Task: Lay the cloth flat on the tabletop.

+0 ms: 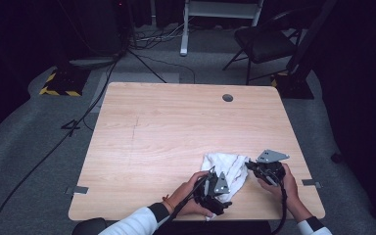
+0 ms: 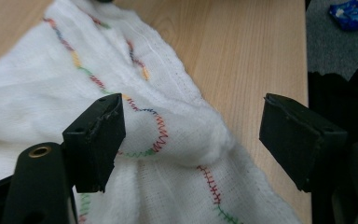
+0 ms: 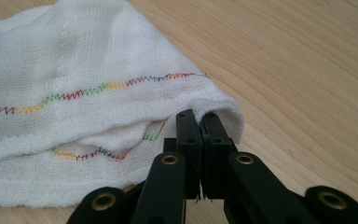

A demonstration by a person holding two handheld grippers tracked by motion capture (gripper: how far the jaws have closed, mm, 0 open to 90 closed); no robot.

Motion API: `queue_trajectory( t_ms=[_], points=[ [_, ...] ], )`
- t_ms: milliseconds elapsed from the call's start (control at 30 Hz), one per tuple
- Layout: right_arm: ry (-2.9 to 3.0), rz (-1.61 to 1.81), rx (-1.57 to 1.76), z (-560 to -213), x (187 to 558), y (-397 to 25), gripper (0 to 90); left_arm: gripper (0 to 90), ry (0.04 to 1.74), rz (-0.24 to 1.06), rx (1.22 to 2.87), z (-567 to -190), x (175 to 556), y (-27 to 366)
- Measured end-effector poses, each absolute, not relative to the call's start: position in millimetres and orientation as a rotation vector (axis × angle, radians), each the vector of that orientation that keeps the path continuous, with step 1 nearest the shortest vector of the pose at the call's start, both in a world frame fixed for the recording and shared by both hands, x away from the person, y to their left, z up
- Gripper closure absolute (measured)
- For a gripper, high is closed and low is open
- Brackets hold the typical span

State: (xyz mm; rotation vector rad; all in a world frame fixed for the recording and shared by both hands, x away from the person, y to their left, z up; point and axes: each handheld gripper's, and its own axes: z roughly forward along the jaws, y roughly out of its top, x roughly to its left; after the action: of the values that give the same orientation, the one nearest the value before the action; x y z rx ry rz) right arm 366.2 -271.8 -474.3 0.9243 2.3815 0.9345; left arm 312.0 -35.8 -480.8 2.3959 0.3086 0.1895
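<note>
A crumpled white cloth with rainbow zigzag stitching lies near the front edge of the wooden bench — the right gripper pinches its folded edge, the left gripper hovers wide apart over it.

A light wooden table with a round grommet hole near its far edge stands on grey carpet. Beyond it the room is dark. A black folding chair sits at the far right, beside a white desk frame. Black cables run across the floor at the left, past a yellow-and-black striped base. A blue wrapper lies on the carpet.
</note>
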Motion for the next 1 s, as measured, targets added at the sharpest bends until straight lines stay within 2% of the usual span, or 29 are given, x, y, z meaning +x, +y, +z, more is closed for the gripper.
queue_trajectory(
  t_ms=[267, 300, 400, 567, 833, 1000],
  points=[
    [2.383, 0.933, 0.907, -473, 365, -272, 88.2, 60.4, 0.322, 0.158, 2.396, -483, 333, -28],
    [2.383, 0.933, 0.906, -473, 364, -273, 88.2, 67.7, 0.322, 0.158, 2.396, -483, 333, -28],
    [2.373, 0.945, 0.911, -471, 364, -275, 88.3, 77.4, 0.319, 0.176, 2.372, -473, 342, -16],
    [2.346, 0.974, 0.920, -465, 363, -280, 88.5, 81.0, 0.338, 0.219, 2.329, -459, 351, 0],
    [2.297, 1.039, 0.919, -447, 360, -289, 88.6, 81.4, 0.463, 0.311, 2.146, -416, 372, 55],
    [2.254, 1.080, 0.907, -430, 359, -295, 88.7, 81.6, 0.505, 0.369, 2.111, -402, 376, 77]
  ],
)
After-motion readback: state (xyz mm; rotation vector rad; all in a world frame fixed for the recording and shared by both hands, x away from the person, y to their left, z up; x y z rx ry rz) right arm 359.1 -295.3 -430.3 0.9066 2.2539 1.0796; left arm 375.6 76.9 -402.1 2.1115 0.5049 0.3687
